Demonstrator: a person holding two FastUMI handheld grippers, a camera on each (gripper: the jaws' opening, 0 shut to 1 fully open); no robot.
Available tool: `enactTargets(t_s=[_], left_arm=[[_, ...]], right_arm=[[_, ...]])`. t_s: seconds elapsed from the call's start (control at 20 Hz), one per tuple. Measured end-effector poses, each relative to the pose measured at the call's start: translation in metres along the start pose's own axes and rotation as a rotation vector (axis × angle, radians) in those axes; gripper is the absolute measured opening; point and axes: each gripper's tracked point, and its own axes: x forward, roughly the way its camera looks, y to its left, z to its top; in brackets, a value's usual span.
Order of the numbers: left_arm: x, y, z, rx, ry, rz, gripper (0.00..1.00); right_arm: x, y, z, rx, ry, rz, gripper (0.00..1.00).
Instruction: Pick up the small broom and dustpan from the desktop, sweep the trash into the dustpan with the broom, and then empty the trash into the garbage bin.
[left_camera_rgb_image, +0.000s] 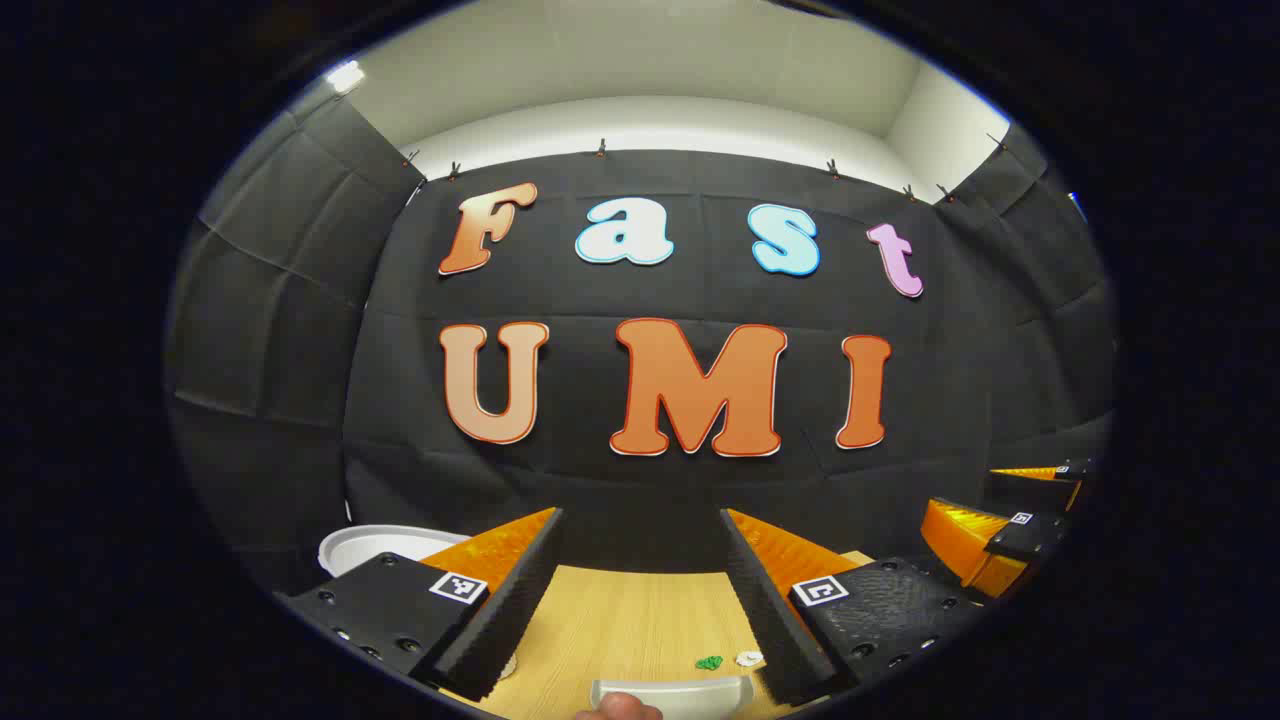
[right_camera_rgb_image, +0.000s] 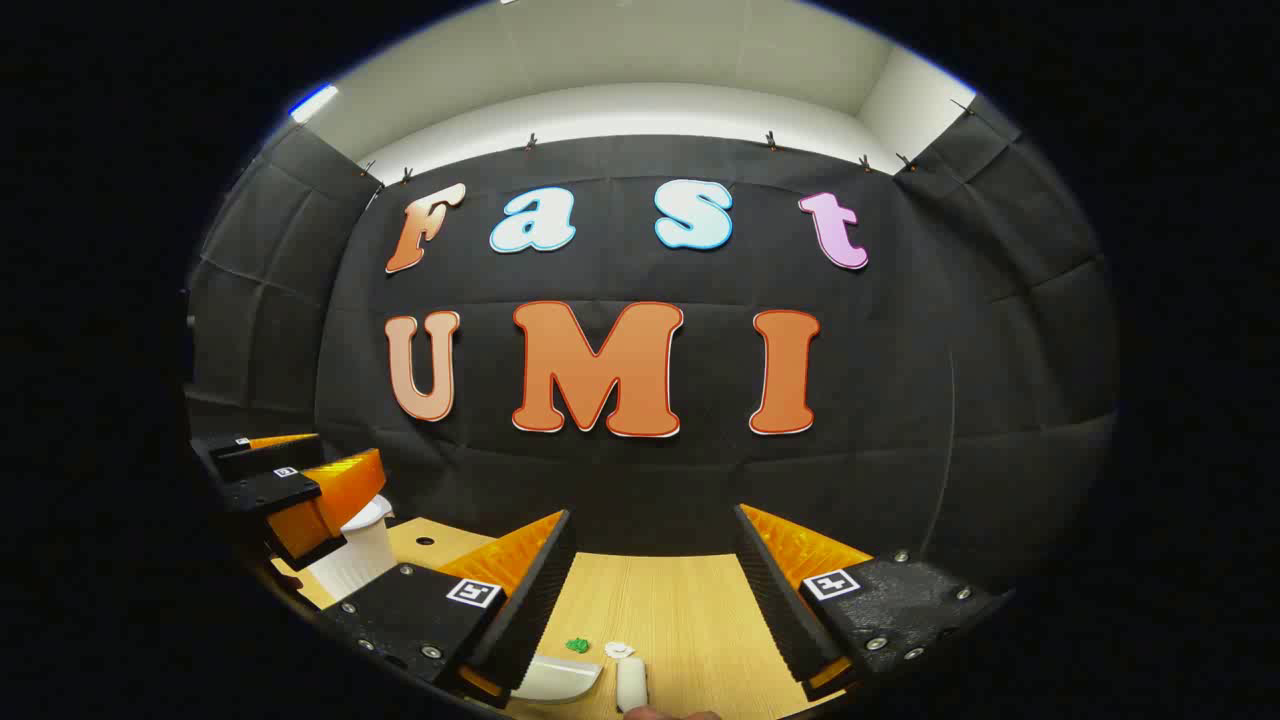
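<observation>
Both grippers hover above the wooden desktop (left_camera_rgb_image: 630, 620) and face the booth's back wall. My left gripper (left_camera_rgb_image: 640, 516) is open with nothing between its fingers. Below it, at the bottom edge, lie the white dustpan (left_camera_rgb_image: 670, 692), a green scrap (left_camera_rgb_image: 709, 662) and a white scrap (left_camera_rgb_image: 748, 657). My right gripper (right_camera_rgb_image: 652, 514) is open and holds nothing. Under it I see the dustpan (right_camera_rgb_image: 560, 678), a short white rounded piece (right_camera_rgb_image: 631, 683) that may be the broom's handle, the green scrap (right_camera_rgb_image: 576, 645) and the white scrap (right_camera_rgb_image: 618, 650). The broom's bristles are hidden.
A white bin (left_camera_rgb_image: 380, 545) stands at the desktop's left; the right gripper view shows the bin (right_camera_rgb_image: 360, 550) behind the left gripper (right_camera_rgb_image: 290, 480). The right gripper (left_camera_rgb_image: 1000, 535) is off to the left gripper's right. A fingertip (left_camera_rgb_image: 620, 708) pokes in at the bottom. A small hole (right_camera_rgb_image: 424, 541) marks the desktop.
</observation>
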Motion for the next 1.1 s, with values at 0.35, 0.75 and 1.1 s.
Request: enactTargets(t_s=[0.35, 0.75, 1.1], left_arm=[[0.006, -0.015, -0.009, -0.002, 0.031, -0.034, 0.94], [0.001, -0.019, -0.013, 0.007, 0.046, -0.040, 0.95], [-0.003, -0.018, -0.026, 0.004, 0.080, -0.053, 0.94]], right_arm=[[0.000, -0.003, -0.001, -0.002, 0.010, -0.009, 0.94], [-0.002, -0.003, -0.002, -0.004, 0.015, -0.006, 0.94], [-0.004, 0.003, -0.007, -0.008, 0.029, -0.007, 0.94]])
